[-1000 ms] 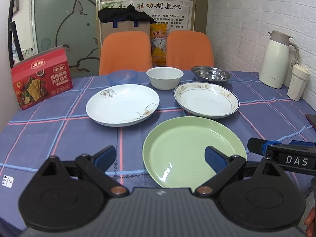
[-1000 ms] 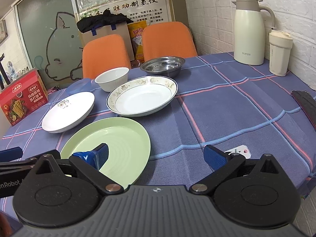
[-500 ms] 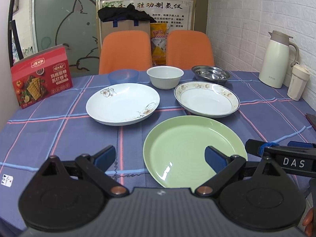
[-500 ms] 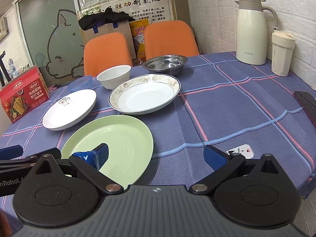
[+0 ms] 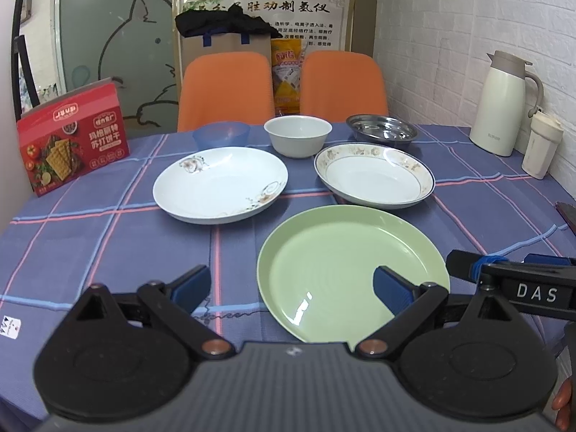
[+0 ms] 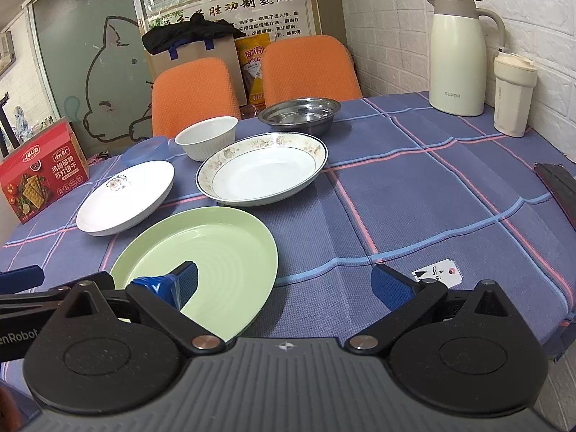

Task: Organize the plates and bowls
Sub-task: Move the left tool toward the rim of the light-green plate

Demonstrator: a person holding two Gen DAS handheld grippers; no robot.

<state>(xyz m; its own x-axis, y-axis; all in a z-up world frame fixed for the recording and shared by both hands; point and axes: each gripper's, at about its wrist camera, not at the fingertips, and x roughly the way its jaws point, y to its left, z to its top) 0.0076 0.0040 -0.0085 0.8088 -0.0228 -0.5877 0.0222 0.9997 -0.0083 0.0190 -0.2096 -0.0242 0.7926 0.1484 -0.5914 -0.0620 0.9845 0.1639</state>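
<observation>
Both the left gripper (image 5: 291, 288) and the right gripper (image 6: 284, 282) hung spread and empty, the green plate (image 5: 351, 270) lying low in the frame just ahead, nearer the left's right finger.

Green plate (image 5: 345, 262): near rim hidden behind gripper body. Dark object (image 6: 558, 183) at right edge cut off, unidentifiable. Poster (image 5: 266, 25) small print unreadable.

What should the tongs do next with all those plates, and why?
Probably ease the open left tongs forward onto the near rim of the green plate. It lies closest, nothing is held yet, and the two white plates lie separately behind it, not stacked.
</observation>
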